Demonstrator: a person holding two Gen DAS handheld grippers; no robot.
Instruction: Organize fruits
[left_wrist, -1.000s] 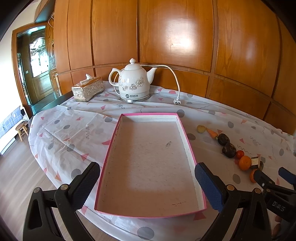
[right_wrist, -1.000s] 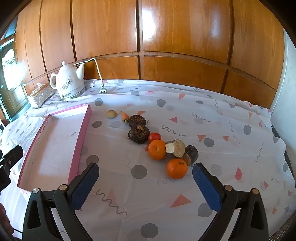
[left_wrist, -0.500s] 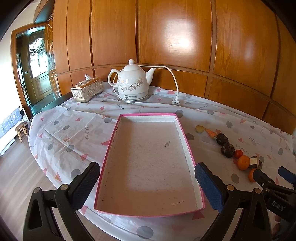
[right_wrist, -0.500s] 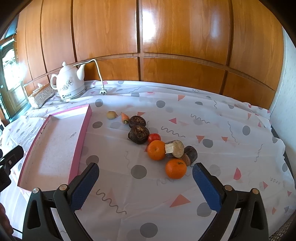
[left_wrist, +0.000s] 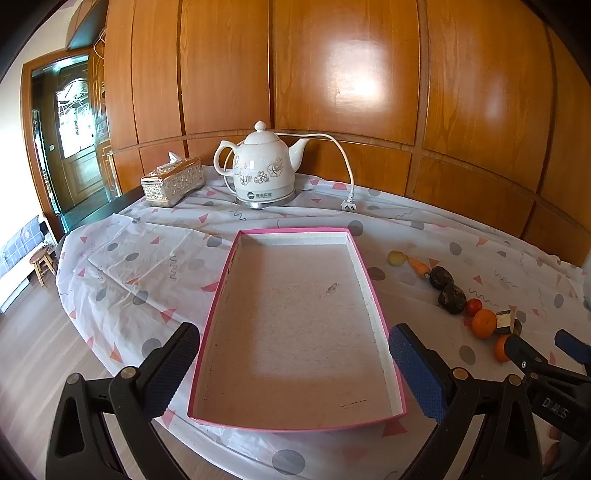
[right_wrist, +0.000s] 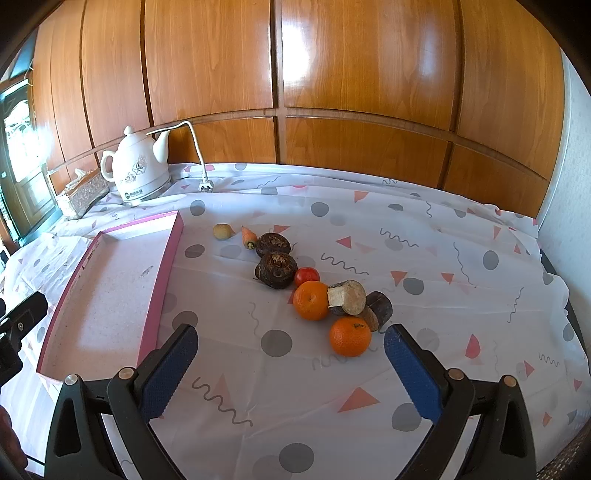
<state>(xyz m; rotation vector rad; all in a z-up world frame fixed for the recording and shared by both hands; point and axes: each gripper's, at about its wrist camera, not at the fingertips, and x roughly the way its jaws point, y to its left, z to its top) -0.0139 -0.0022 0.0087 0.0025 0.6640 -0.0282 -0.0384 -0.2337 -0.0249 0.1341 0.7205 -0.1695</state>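
Note:
A shallow pink-edged tray (left_wrist: 373, 295) (right_wrist: 168, 254) lies empty on the patterned tablecloth. To its right runs a line of produce: a small yellow-green fruit (right_wrist: 222, 231), a small carrot (right_wrist: 248, 236), two dark round fruits (right_wrist: 273, 243) (right_wrist: 277, 270), a small tomato (right_wrist: 307, 275), two oranges (right_wrist: 311, 300) (right_wrist: 349, 336) and a cut beige piece (right_wrist: 348, 297). My left gripper (left_wrist: 293, 363) is open over the tray's near end. My right gripper (right_wrist: 290, 363) is open, just short of the nearer orange. Both are empty.
A white kettle (left_wrist: 262, 170) with its cord and plug (left_wrist: 349, 205) stands at the back of the table beside a tissue box (left_wrist: 173, 181). Wood panelling backs the table. The table's left edge drops to the floor, with a stool (left_wrist: 42, 260) and a doorway beyond.
Both grippers have barely shifted; the views are nearly the same. Nothing on the table has moved.

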